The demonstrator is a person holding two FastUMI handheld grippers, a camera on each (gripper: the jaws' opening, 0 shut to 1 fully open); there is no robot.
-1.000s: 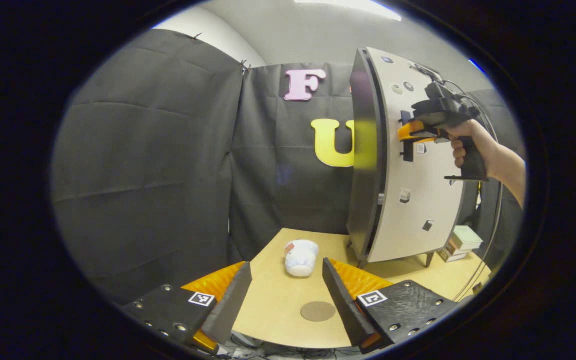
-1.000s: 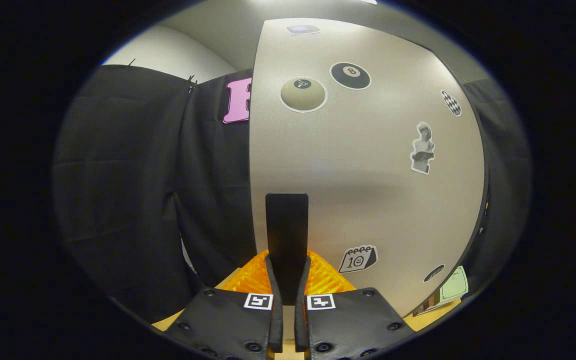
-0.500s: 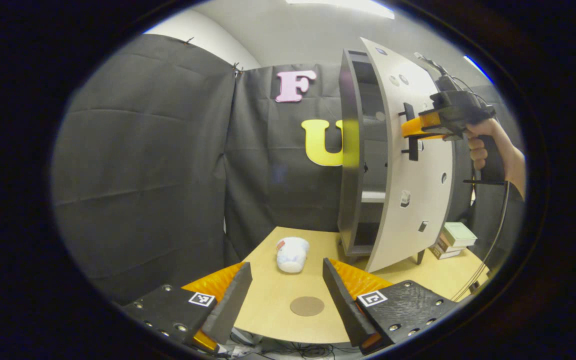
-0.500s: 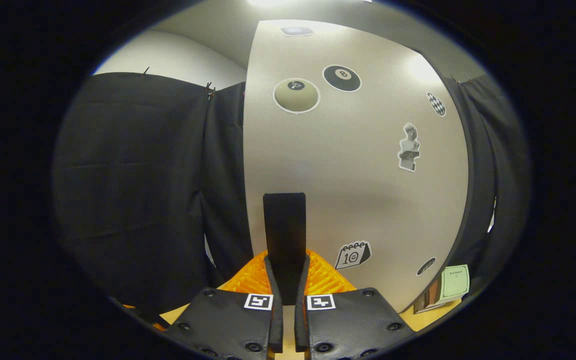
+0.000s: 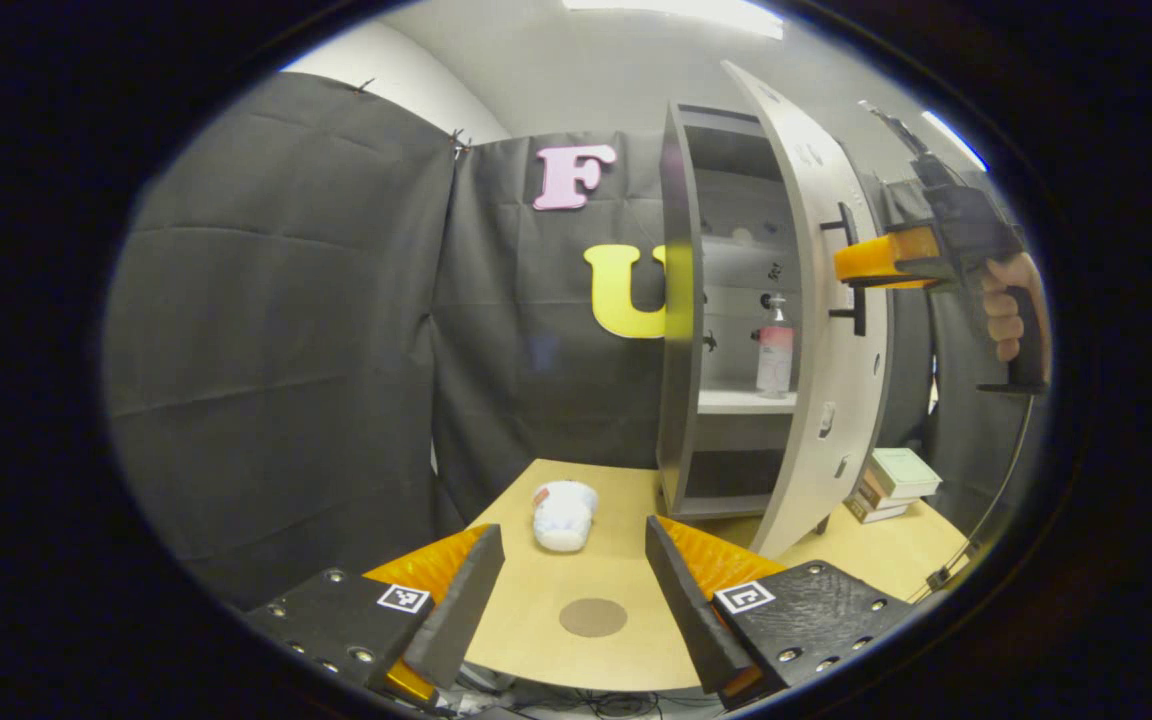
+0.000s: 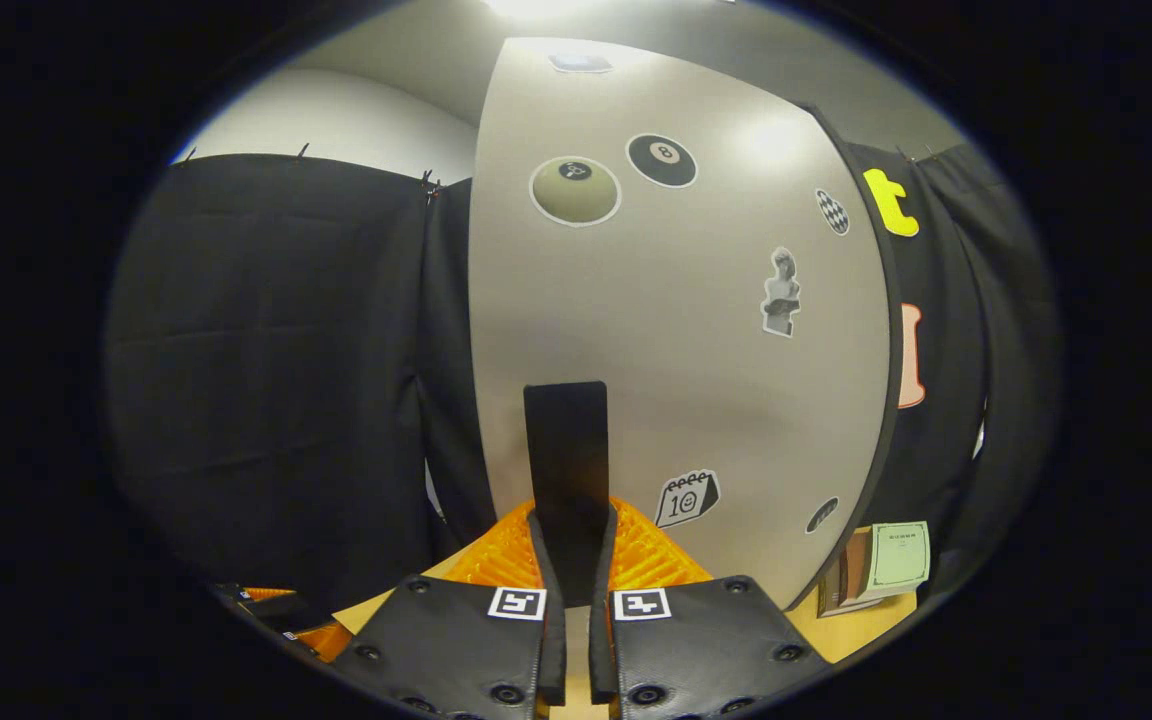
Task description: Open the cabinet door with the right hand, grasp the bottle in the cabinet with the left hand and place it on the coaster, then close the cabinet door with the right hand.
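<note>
In the left gripper view the grey cabinet (image 5: 681, 330) stands at the back of the table with its white door (image 5: 816, 330) swung well open. A bottle (image 5: 774, 348) with a pink label and pump top stands on the middle shelf. The brown round coaster (image 5: 593, 617) lies between my left gripper's (image 5: 574, 580) open fingers, near the front edge. In the right gripper view my right gripper (image 6: 573, 560) is shut on the door's black handle (image 6: 566, 470); farther off in the left gripper view, the same right gripper (image 5: 861, 268), held by a hand, pinches the handle.
A white cup (image 5: 562, 514) lies on its side on the wooden table (image 5: 626, 570), beyond the coaster. A stack of books (image 5: 894, 483) sits right of the cabinet, behind the door. Black cloth walls close the booth on the left and back.
The right gripper has pulled the door from almost closed to wide open, uncovering the shelves and the bottle. The left gripper has stayed low at the table front, open.
</note>
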